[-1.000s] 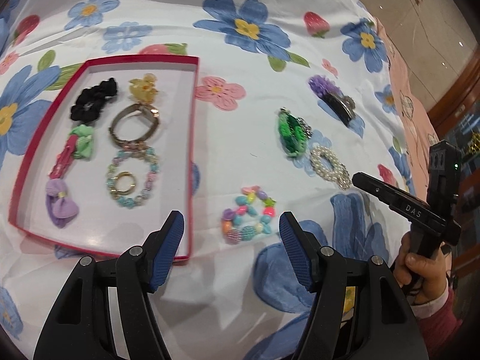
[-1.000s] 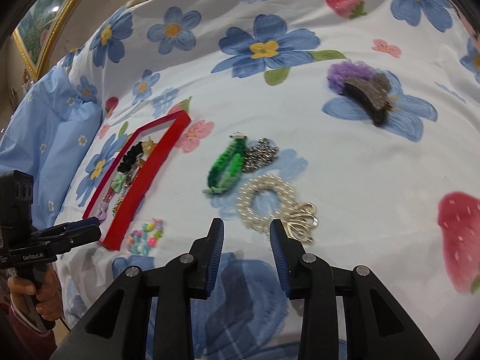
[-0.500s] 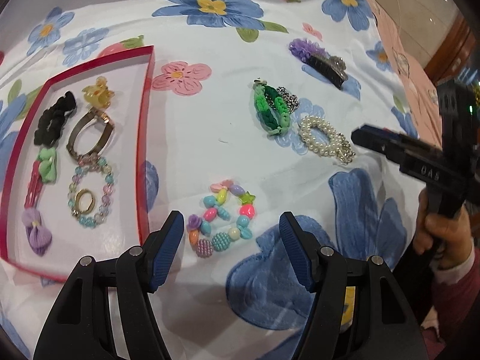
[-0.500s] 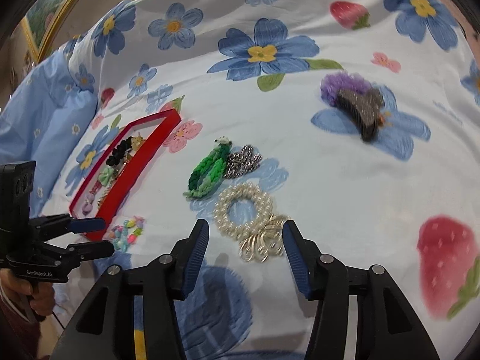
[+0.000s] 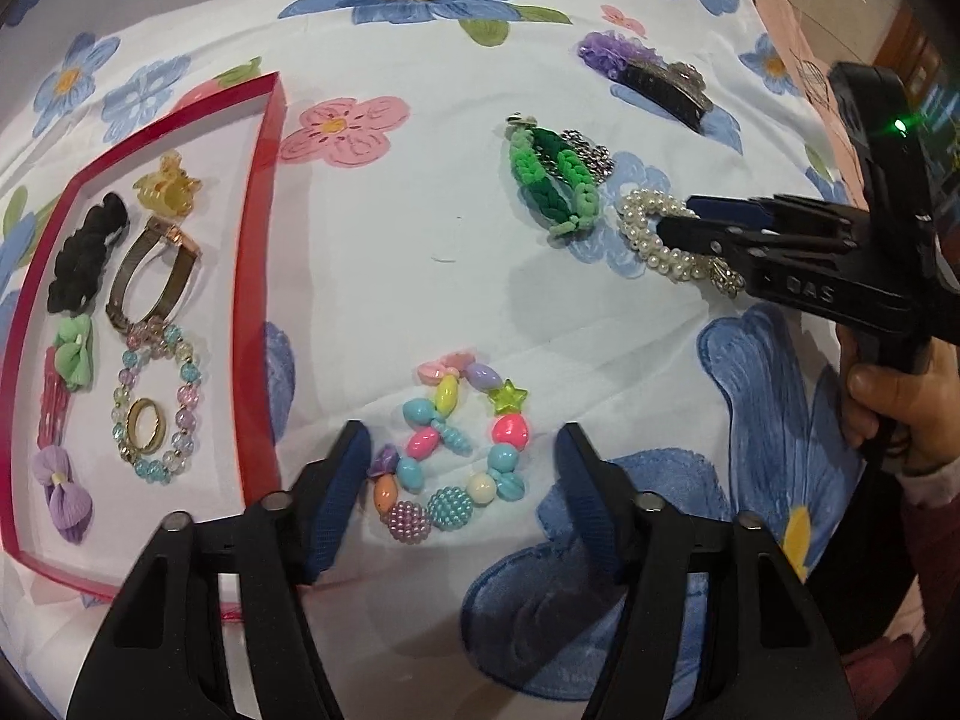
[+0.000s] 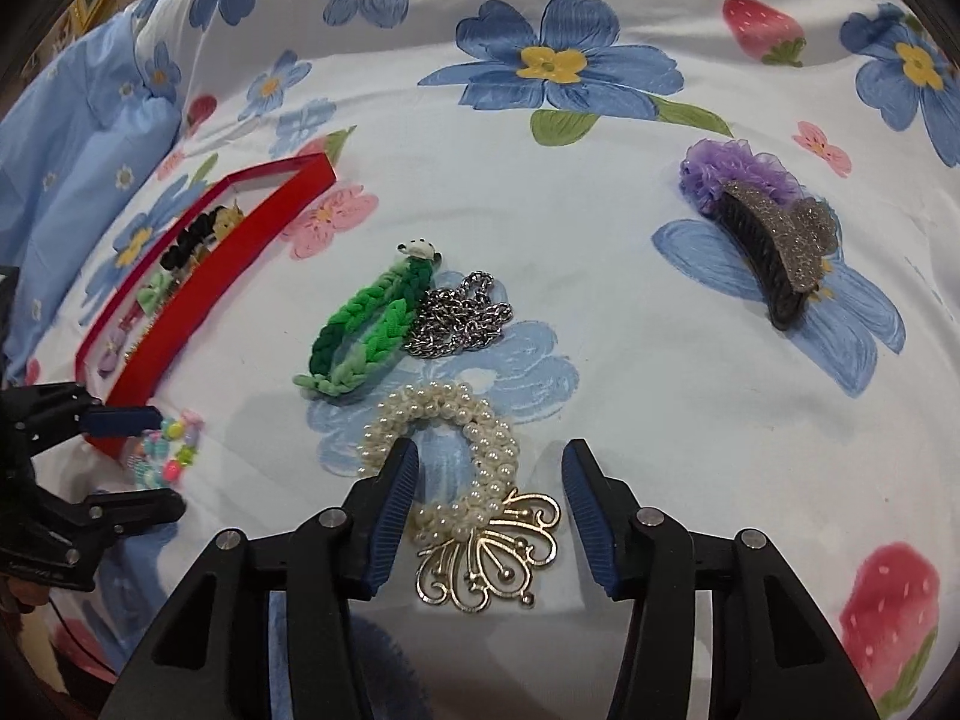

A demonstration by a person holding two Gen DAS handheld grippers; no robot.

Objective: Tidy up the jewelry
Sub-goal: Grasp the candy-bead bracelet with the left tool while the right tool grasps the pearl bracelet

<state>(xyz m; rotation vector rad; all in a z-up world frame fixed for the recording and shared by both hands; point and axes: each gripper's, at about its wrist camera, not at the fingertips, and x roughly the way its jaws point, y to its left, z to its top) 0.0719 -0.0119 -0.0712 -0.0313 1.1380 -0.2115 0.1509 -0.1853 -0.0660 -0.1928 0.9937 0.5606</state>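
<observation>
Chain (image 6: 459, 315) touching green braid (image 6: 360, 330), just beyond pearl bracelet (image 6: 444, 456).

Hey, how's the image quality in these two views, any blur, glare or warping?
Left wrist view: sharp, evenly lit, heavy fisheye bending the red tray, dark corners. Right wrist view: also sharp, soft shadow under the right gripper, slight shine on the gold charm.

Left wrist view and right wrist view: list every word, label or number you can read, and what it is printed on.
"DAS", first letter uncertain: raised lettering on the side of the right gripper, seen in the left wrist view.
Left gripper in the right wrist view: no lettering legible.
Jewelry, red box and floral cloth: no text.
</observation>
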